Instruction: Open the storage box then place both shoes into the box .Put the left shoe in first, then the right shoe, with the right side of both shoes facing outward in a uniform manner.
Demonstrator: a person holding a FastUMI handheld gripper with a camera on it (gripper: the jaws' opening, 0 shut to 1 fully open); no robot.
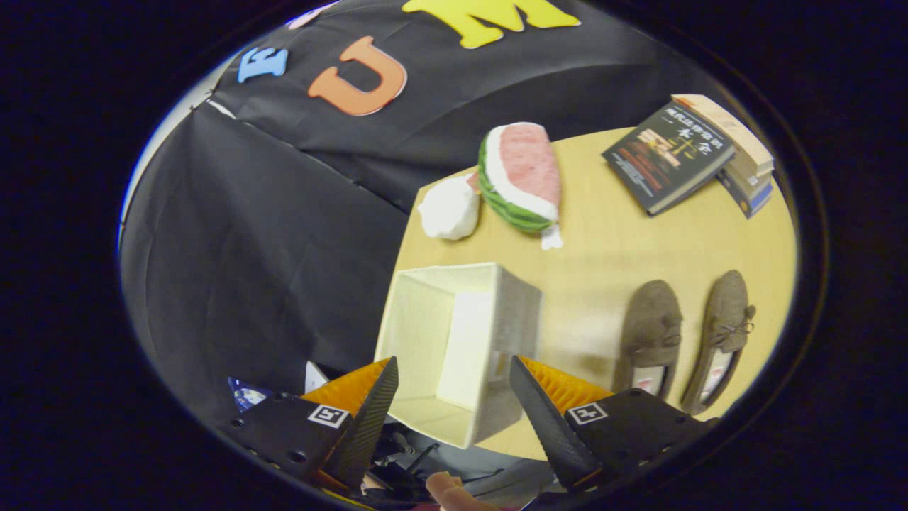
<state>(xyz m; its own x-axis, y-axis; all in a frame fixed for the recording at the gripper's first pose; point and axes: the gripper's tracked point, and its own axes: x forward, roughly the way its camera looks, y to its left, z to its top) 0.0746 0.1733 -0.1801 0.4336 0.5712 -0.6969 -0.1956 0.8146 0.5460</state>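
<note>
Carbon-black gripper (454,397) fingers apart, empty, above the open cream storage box (461,341) on the bench (603,241). Just beyond, two brown shoes (684,341) side by side. We approach the left shoe (649,333) squarely, pinching its collar.

A staged recording booth: black cloth wall (284,213) behind a pale wooden desk (610,241) with stacked books (681,152)

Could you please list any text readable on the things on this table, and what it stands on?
Dark paperback book: cover print too blurred to read.
Two brown suede shoes: insole labels too small to read.
Black tool, open before the white fabric box: square markers, no words.
</note>
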